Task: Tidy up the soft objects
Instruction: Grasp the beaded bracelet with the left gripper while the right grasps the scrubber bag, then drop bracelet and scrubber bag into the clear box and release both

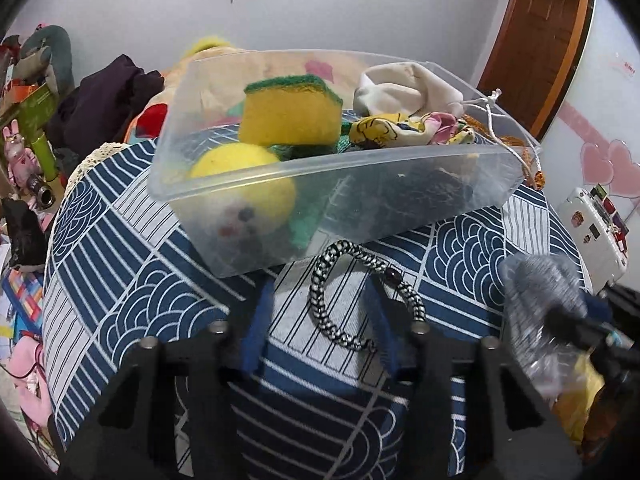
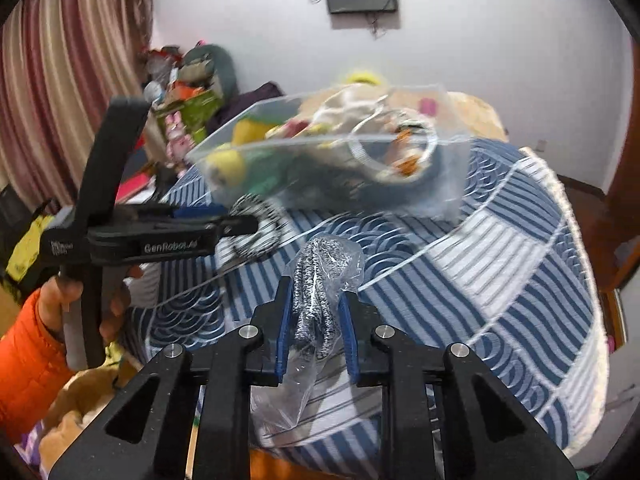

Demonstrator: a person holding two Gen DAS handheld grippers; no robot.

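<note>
A clear plastic bin stands on the blue-and-white patterned cloth. It holds a yellow-green sponge, a yellow plush ball, a white drawstring pouch and printed fabric. A black-and-white braided bracelet lies in front of the bin, between the open fingers of my left gripper. My right gripper is shut on a grey knitted item in a clear plastic bag, held above the cloth; it also shows in the left wrist view. The bin shows blurred in the right wrist view.
Clutter of boxes and toys sits at the left, a dark garment behind the bin. A white suitcase stands at the right by a wooden door. The person's orange-sleeved hand holds the left gripper.
</note>
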